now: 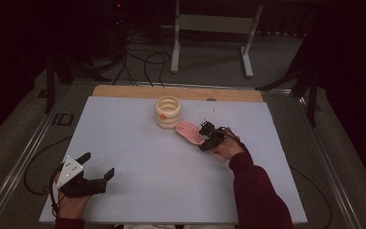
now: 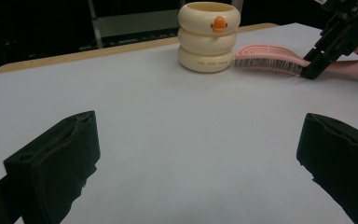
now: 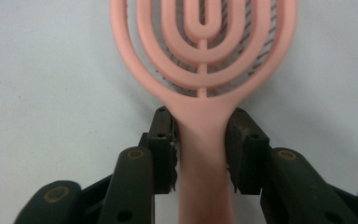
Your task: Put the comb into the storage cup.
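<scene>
While right gripper [image 3: 200, 149] clamps pink brush [image 3: 203, 70] neck, handle end cut off; left gripper [image 1: 96, 170] wide.

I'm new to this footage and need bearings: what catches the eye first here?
The pink hairbrush lies bristles down right of mid-table, its neck between the right gripper's jaws. Beside its head stands a cream ringed holder with an orange duck bill. The left gripper sits wide open near the table's front left.
</scene>
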Available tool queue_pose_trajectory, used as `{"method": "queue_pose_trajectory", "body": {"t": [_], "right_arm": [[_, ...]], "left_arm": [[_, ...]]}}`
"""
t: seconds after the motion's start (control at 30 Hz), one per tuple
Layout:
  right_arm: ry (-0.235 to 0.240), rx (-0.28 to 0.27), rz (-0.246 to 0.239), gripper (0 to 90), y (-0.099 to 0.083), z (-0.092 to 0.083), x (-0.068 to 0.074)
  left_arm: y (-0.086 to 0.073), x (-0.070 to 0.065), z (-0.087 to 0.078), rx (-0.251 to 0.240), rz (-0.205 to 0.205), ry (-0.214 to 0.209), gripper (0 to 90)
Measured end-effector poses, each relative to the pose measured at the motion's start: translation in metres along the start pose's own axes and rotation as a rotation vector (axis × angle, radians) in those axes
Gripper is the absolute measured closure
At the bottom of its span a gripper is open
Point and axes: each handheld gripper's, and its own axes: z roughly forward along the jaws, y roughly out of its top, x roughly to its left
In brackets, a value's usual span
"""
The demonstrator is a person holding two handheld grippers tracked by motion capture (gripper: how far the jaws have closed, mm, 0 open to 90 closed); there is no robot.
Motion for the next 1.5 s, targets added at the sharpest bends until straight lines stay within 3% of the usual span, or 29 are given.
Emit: {"method": "queue_pose_trajectory", "body": {"t": [0.2,0.67,0.93,1.5], "right_arm": [[-0.007,-0.005,-0.033,68.7,-0.005,-0.002,0.001],[-0.037,-0.075,-0.039,70.2,-0.024,-0.007,0.009],[-0.086,-0.118,-0.069,70.7,-0.031,-0.009,0.014],[-0.096,-0.204,-0.091,73.0,-0.037,-0.017,0.022]], "left_arm": [[0.0,0.0,0.0,0.004,-0.002,0.002,0.0],[0.001,-0.003,0.004,0.024,-0.008,0.003,0.1],[0.006,-0.008,0.012,0.034,-0.03,-0.022,0.1],[0.018,-0.022,0.03,0.073,-0.001,-0.074,0.1]]}}
